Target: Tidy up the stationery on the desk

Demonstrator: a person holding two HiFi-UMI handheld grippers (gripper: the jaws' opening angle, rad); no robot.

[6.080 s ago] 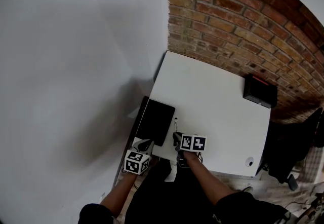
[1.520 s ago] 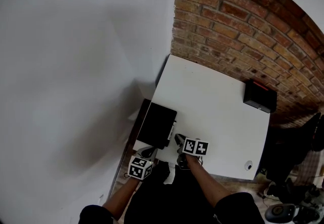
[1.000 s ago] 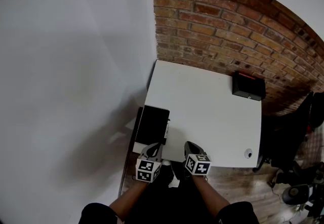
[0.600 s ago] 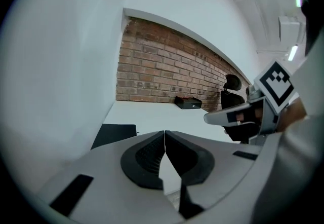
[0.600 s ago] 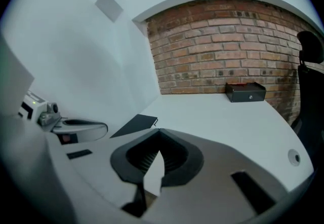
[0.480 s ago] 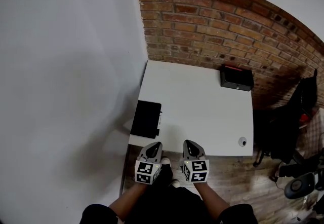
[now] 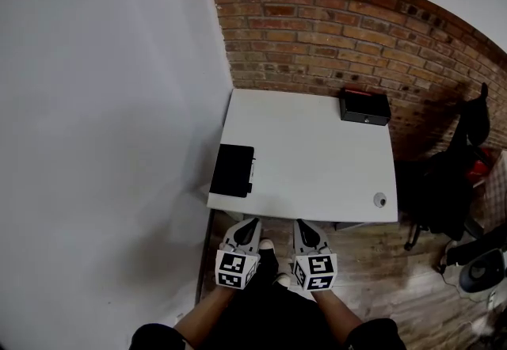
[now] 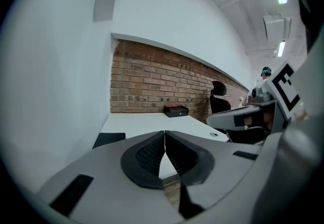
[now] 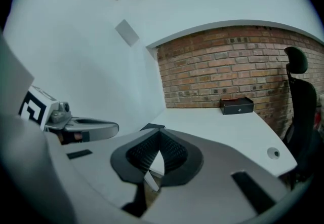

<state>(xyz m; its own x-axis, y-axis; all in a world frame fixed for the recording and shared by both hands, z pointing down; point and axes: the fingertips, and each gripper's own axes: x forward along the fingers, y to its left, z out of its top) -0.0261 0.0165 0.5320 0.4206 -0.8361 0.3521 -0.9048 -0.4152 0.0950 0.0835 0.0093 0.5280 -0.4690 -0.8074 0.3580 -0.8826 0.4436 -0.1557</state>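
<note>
Head view | left tongs [image 7: 251, 222], right tongs [image 7: 299, 224]: closed, empty | black notebook [image 7: 232, 170] ahead, well apart

The white bench [image 7: 309, 150] stands in the corner, its far edge against the brick wall. A flat black pad [image 7: 231, 170] lies at its left edge, a black box [image 7: 364, 107] sits at the far right corner, and a small round fitting [image 7: 380, 199] is near the front right corner
</note>
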